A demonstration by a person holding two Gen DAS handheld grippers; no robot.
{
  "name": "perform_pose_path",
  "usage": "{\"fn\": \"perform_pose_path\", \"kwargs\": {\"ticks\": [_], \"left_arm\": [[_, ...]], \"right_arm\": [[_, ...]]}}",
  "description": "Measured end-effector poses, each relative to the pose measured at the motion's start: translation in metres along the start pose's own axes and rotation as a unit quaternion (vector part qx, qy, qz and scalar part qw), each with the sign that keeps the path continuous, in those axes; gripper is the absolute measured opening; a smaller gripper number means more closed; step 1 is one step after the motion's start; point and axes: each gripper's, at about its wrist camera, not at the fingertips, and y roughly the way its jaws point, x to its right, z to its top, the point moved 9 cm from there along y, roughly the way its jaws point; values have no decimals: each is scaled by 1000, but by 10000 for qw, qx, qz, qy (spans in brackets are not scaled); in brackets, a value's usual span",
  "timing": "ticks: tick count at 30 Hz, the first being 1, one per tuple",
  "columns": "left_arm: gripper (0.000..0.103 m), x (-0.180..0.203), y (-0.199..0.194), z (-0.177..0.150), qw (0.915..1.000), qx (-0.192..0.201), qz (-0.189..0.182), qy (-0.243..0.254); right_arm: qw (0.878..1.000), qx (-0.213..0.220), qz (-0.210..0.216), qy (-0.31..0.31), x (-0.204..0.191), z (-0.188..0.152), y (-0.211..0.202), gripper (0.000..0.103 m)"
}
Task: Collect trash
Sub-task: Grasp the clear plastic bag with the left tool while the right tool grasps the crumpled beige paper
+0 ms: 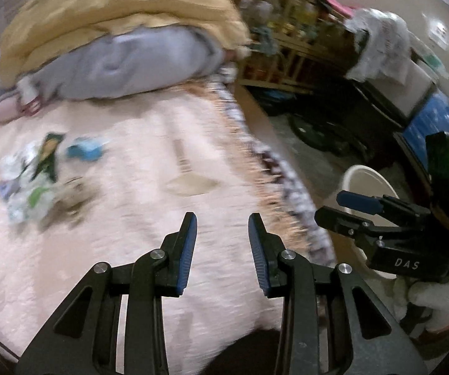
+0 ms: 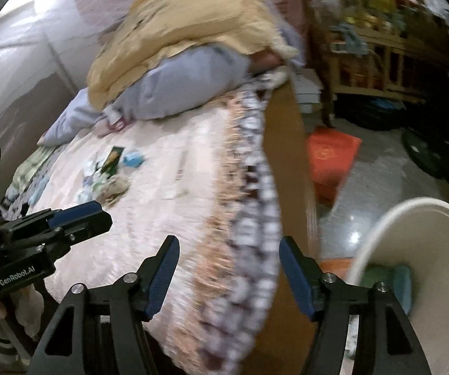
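Note:
A pile of trash (image 1: 37,178) lies on the pink bedspread (image 1: 149,168): crumpled white wrappers, a dark green packet and a blue scrap (image 1: 85,150). It also shows in the right wrist view (image 2: 108,175). My left gripper (image 1: 223,228) is open and empty, low over the bedspread, right of the pile. My right gripper (image 2: 229,250) is open and empty over the bed's patterned edge. A white bin (image 2: 418,275) stands on the floor at the right and holds green and blue pieces (image 2: 390,281). Its rim shows behind the right gripper in the left wrist view (image 1: 365,175).
A yellow blanket (image 1: 124,9) and grey bedding (image 1: 137,62) are heaped at the head of the bed. An orange bag (image 2: 330,159) lies on the floor beside the bed. Wooden shelves (image 1: 290,34) and dark clutter fill the far right.

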Motion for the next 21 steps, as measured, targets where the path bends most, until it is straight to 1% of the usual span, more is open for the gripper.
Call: {"fn": "perform_pose_path", "kwargs": {"ticks": [1,4,7,8,9,11,16,19,21], "left_arm": [[32,-11,-3,-1,10000,-1,45,-56],[33,-55,-11,-6,9991,2,299,-291],[43,-100,-20,-14,9969,10,447,-653],[47,-117,-24,-16,9957,33,521,-769],[48,-135,-28,-18,9943,57,632,-860],[49,-166,-34,-21,9911,63,870,-1010],[49,-233,-49,-30,9820,141,1231,-1425],[49,-263,-50,-36,9773,145,1255,-1702],[49,-275,-47,-38,9751,114,1274,-1812]], "right_arm": [[9999,-51,82,-71,-10,1,7,69],[9990,-171,231,-337,-37,4,29,70],[9965,-376,433,-601,-67,4,55,70],[9948,-431,479,-783,-79,6,64,70],[9932,-437,500,-957,-87,7,70,70],[9878,-446,547,-1388,-108,13,86,70],[9730,-542,837,-2084,-159,27,127,70],[9658,-520,911,-2372,-180,37,150,70],[9629,-616,957,-2449,-191,43,169,70]]}}
